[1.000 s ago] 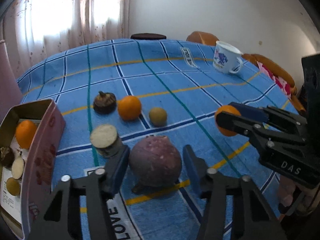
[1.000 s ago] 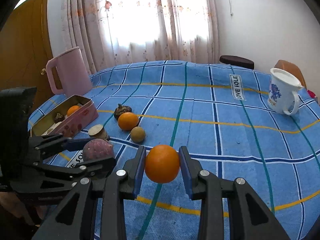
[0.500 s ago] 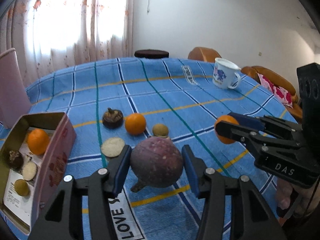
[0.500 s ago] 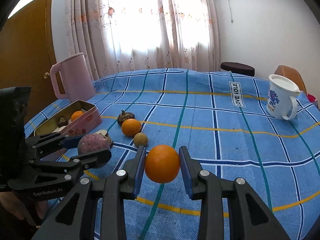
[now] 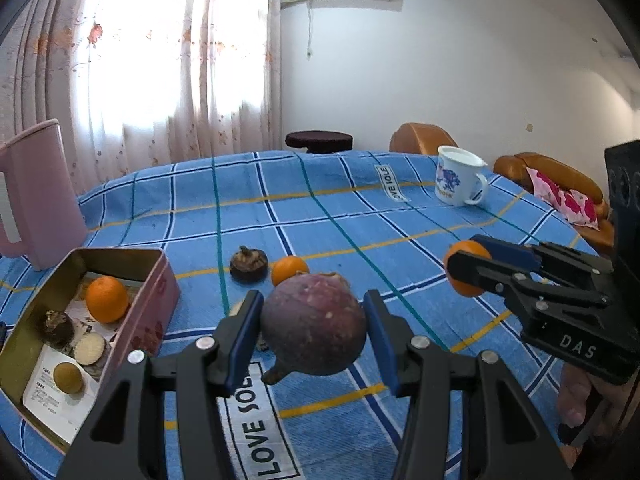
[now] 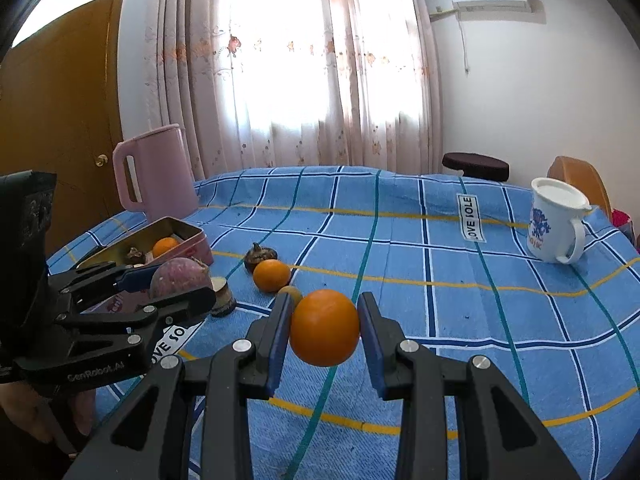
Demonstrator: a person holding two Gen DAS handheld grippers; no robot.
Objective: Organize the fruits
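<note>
My left gripper (image 5: 314, 326) is shut on a large purple fruit (image 5: 314, 324) and holds it above the blue checked cloth, right of the open pink tin (image 5: 158, 300). The tin holds an orange (image 5: 107, 299) and several small fruits. My right gripper (image 6: 324, 330) is shut on an orange (image 6: 324, 332), held above the cloth; it also shows at the right of the left wrist view (image 5: 466, 268). On the cloth lie a dark mangosteen (image 6: 261, 257), another orange (image 6: 272, 275), a small brown fruit (image 6: 292, 292) and a cut slice (image 6: 222, 300).
A pink jug (image 6: 154, 172) stands behind the tin at the far left. A white mug (image 6: 558, 220) stands at the far right. A dark stool (image 6: 476, 166) and orange chairs (image 5: 420, 138) sit beyond the table's far edge.
My left gripper closed on the purple fruit and lifted it off the cloth. My right gripper has risen slightly with its orange.
</note>
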